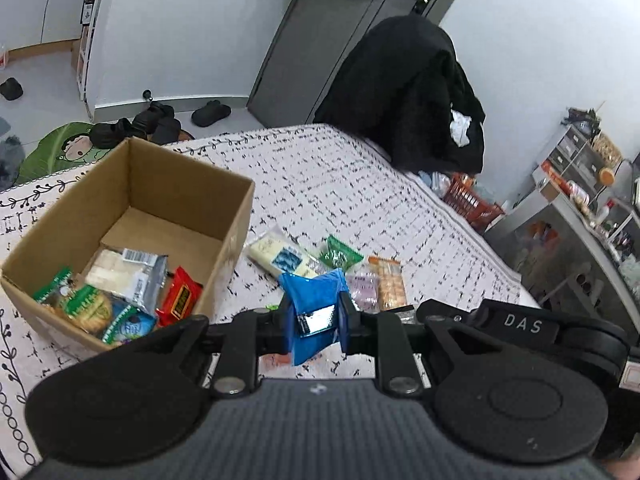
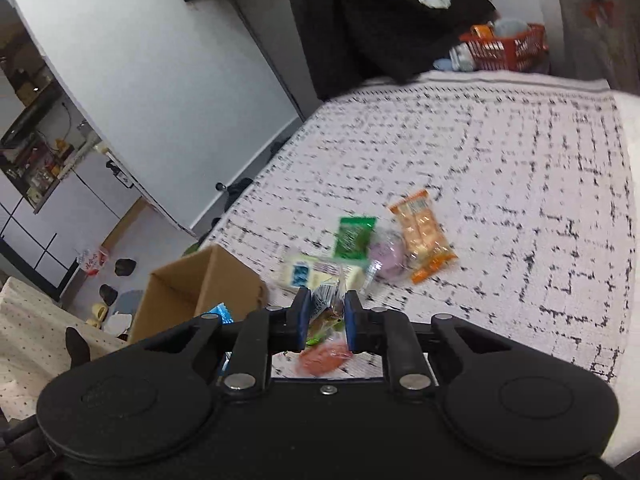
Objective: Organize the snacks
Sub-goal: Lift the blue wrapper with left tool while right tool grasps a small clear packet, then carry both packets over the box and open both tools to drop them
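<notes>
Here the left gripper (image 1: 316,322) has its jaws pinching a blue packet (image 1: 314,304), which sits crumpled between them, its top sticking up past the tips and its lower corner hanging below. It is held above the table (image 1: 360,184), just right of the box (image 1: 132,208), whose floor already carries several snacks, among them a red bar (image 1: 180,298) and a clear pack (image 1: 128,274) of pale biscuits.

The right gripper (image 2: 326,322) has its jaws closed on a clear wrapper (image 2: 326,300) with a barcode end poking up between the tips; the rest of it, greenish and red, hangs blurred underneath.

Loose on the table beyond both grippers lie a cream pack (image 1: 278,258), a green packet (image 1: 340,254), a purple packet (image 1: 362,290) and an orange cracker pack (image 1: 390,282), close together, near the box's right wall
</notes>
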The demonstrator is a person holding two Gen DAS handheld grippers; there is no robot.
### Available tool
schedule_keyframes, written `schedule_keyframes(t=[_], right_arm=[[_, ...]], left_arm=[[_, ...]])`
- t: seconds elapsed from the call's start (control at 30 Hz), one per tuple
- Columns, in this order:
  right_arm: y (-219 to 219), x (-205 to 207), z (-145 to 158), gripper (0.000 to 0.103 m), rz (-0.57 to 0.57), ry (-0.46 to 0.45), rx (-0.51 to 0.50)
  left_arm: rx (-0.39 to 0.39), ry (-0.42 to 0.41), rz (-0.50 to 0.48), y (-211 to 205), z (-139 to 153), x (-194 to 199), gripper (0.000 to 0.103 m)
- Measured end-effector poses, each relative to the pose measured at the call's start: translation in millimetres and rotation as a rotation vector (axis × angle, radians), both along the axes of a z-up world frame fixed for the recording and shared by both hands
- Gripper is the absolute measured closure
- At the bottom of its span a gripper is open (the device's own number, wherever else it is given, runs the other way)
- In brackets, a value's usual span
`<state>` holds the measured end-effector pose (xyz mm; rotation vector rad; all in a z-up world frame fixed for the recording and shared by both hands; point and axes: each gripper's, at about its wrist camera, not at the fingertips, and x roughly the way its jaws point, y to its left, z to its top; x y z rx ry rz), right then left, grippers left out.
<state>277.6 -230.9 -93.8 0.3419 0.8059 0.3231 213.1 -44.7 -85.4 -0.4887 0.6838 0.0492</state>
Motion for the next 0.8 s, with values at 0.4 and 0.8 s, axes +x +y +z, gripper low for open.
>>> schedule_keyframes(t=[0.4, 0.8], right_arm=[[49, -15, 29, 0.085, 0.052, -0.073, -0.017], [92, -24, 33, 0.085, 0.073, -0.092, -0.041]], left_arm=[[-0.053, -0.020, 0.076, 48, 6, -15, 0.083], [-0.098, 0.005, 0.069, 97, 2, -19, 0.083]])
